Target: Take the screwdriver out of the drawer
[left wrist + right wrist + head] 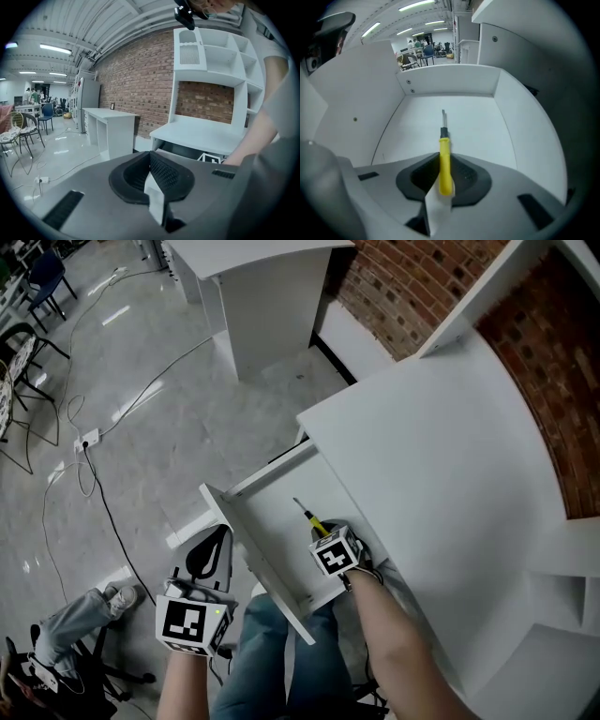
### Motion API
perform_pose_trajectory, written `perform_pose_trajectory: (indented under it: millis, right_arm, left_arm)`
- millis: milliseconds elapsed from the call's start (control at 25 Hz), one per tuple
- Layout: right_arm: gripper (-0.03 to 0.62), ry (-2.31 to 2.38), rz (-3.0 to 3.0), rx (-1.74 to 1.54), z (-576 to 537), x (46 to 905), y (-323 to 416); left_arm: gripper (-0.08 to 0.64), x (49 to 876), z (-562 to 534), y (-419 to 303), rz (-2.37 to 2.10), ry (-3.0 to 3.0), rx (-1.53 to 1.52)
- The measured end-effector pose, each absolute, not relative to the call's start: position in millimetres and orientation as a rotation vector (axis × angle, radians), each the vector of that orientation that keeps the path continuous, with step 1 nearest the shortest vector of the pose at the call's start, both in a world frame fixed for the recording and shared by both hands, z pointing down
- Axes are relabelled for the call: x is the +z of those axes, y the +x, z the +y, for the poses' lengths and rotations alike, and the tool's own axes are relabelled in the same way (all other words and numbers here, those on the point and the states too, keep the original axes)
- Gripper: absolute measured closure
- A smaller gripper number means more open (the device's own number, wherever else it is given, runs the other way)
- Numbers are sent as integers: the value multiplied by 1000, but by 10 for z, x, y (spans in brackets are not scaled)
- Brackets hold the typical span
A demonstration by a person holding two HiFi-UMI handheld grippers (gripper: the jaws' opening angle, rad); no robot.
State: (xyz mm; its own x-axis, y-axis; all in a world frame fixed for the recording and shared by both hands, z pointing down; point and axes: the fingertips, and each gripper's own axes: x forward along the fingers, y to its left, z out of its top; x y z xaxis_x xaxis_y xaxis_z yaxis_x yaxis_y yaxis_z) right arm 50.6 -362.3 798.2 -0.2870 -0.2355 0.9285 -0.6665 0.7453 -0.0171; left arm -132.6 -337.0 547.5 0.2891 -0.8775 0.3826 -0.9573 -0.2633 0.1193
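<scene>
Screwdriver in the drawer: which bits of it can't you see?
- Right gripper view: the screwdriver tip is too small to tell its shape; the right gripper covers the handle's sides.
- Head view: that gripper's marker cube hides the handle's end.
- Left gripper view: the left gripper's own body blocks it.

Head view: white desktop (441,484) at 3 o'clock, set against brick wall (403,296) at 1 o'clock. Second white desk (272,306) at 12 o'clock, standing on glossy grey floor (178,399). White power strip (89,439) at 9 o'clock, lying on floor, with black cable (111,521) running toward 7 o'clock. Blue chair (47,277) at 11 o'clock. Left gripper view: white shelf hutch (211,56) at 1 o'clock, ceiling strip lights (56,48) at 10 o'clock.
</scene>
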Motion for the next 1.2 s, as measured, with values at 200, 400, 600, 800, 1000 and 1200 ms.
perform_pose_trajectory:
  millis: [200, 400, 600, 800, 1000, 1200]
  right_arm:
    - [517, 667, -1852, 482, -3533, 7840, 442]
    - [517, 682, -1895, 458, -3437, 7389, 384]
    - [517, 735, -1989, 383, -3482, 6756, 307]
    - [517, 825, -2080, 351, -3492, 6077, 287]
    - [517, 881, -2140, 302, -3496, 5562, 340]
    - [515, 937, -2145, 263, -3556, 5335, 568]
  left_arm:
    - [546, 5376, -3333, -1307, -1653, 2282, 335]
    - [546, 5069, -3319, -1275, -1648, 2313, 297]
    - [546, 4740, -3335, -1236, -1655, 2371, 243]
    - [546, 4488, -3303, -1256, -1662, 2392, 198]
    - [546, 4279, -3351, -1239, -1680, 2419, 153]
    - [546, 4111, -3454, -1082, -1674, 2459, 114]
